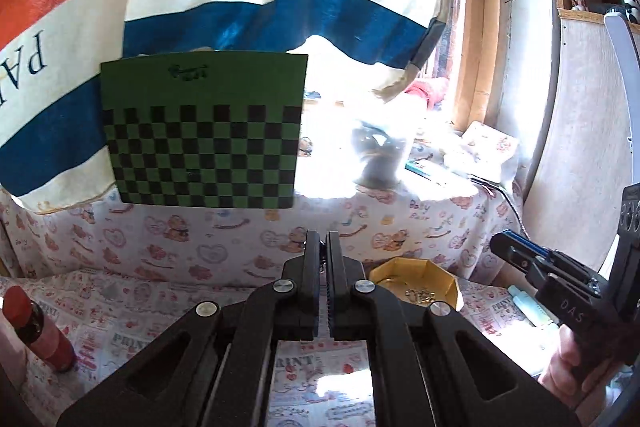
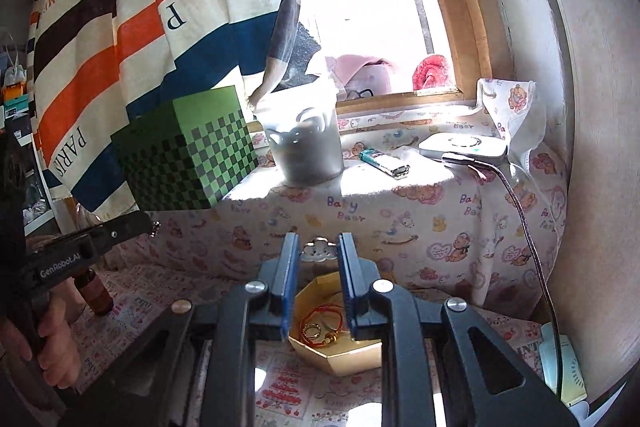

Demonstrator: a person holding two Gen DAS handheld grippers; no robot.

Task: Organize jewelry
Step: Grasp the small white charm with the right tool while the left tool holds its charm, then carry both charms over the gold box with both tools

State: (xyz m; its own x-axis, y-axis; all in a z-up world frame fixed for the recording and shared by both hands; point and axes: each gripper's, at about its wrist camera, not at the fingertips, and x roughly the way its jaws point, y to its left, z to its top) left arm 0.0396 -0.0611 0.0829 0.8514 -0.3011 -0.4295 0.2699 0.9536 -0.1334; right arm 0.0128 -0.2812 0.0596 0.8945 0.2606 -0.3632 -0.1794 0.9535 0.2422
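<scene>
The left gripper (image 1: 322, 239) was clamped on a tiny, indistinct trinket (image 2: 154, 227); the right gripper (image 2: 318, 247) stood released, half-hiding the gold box (image 2: 344, 357).

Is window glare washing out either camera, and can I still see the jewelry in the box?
Left wrist: sill blown out around the bucket; gold box contents faint. Right wrist: window overexposed, but the red cord and ring in the box read clearly.

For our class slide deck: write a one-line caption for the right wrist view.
Open right gripper poised above a gold box holding a red cord and rings.
</scene>
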